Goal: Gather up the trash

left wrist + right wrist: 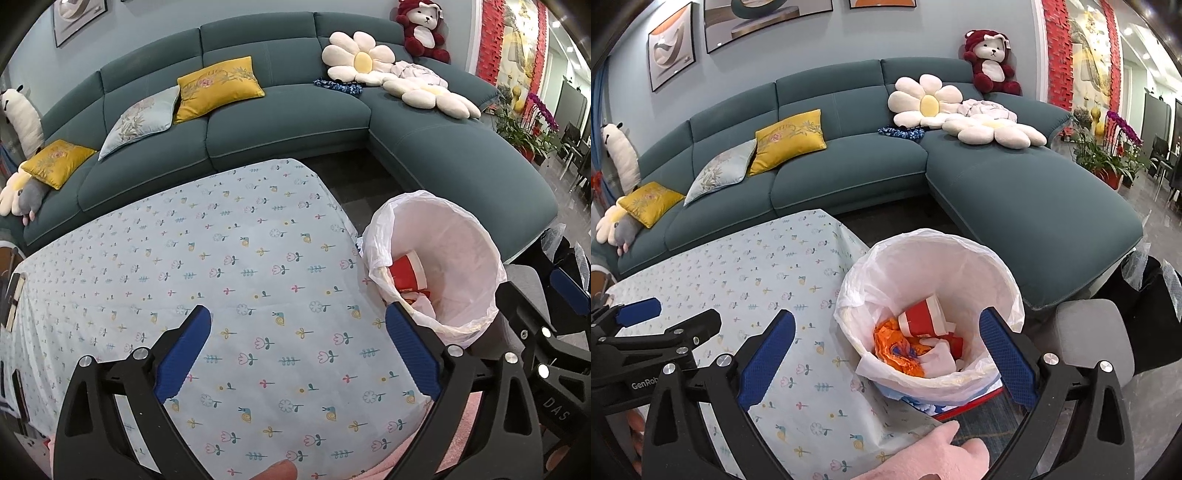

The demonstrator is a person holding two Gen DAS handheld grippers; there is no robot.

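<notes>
A round bin lined with a white plastic bag (997, 266) (476, 236) stands on the floor at the table's right corner. Inside lie a red and white paper cup (925, 314) (406, 273), crumpled orange wrapping (892, 345) and white paper (938, 360). My right gripper (886, 332) hangs above the bin, open, nothing between its blue pads (1008, 362). My left gripper (297, 332) is open over the flower-print tablecloth (229, 266), also with nothing held. Its arm (657, 332) shows at the left of the right wrist view.
A teal corner sofa (849, 177) runs behind the table with yellow and pale cushions, flower pillows and a red plush bear (991, 62). A grey stool (1093, 332) stands right of the bin. Potted plants (1108, 151) are far right. A hand (942, 458) shows at the bottom.
</notes>
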